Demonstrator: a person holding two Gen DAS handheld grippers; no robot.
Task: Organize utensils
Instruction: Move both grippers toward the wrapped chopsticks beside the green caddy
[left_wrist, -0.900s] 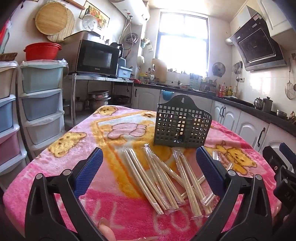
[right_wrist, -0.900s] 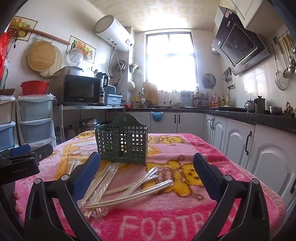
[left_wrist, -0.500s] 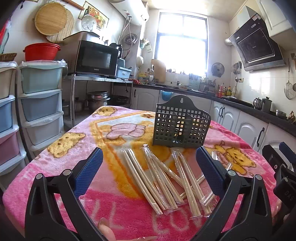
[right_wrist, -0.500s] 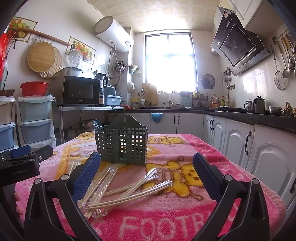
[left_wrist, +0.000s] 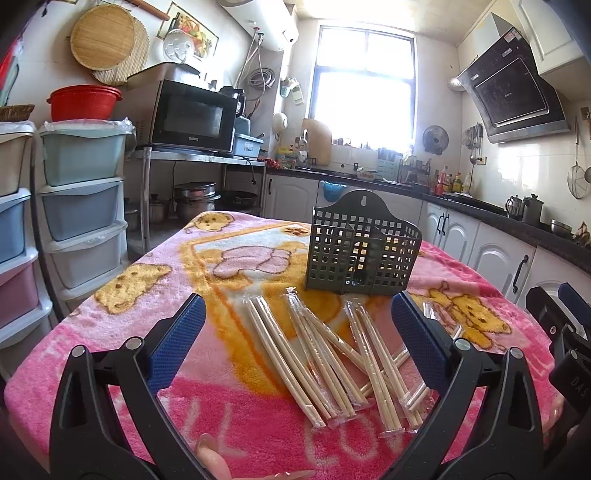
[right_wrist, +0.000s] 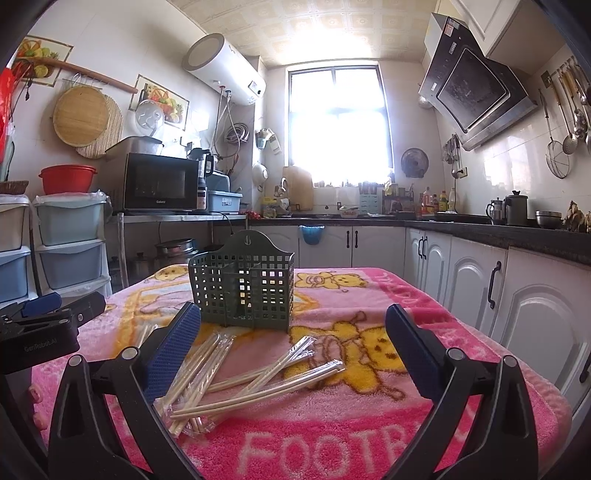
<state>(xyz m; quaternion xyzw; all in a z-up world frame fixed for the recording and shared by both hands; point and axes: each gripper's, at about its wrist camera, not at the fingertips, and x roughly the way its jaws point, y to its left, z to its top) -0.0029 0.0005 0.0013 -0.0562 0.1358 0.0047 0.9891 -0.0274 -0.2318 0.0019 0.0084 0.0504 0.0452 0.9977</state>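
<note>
While both my left gripper (left_wrist: 297, 338) and right gripper (right_wrist: 291, 343) hovered wide open and empty, the wrapped chopsticks (left_wrist: 325, 358) lay crisscrossed before the utensil caddy (left_wrist: 364, 251); slick sleeves risked slipping; overlaps risked dragging neighbours.

Pink bear-print blanket (left_wrist: 110, 321) under everything, black microwave (left_wrist: 192, 116) and red bowl (left_wrist: 84, 102) behind, bright window (right_wrist: 338, 127) beyond.

Left gripper (left_wrist: 297, 332), right gripper (right_wrist: 291, 343), both agape
</note>
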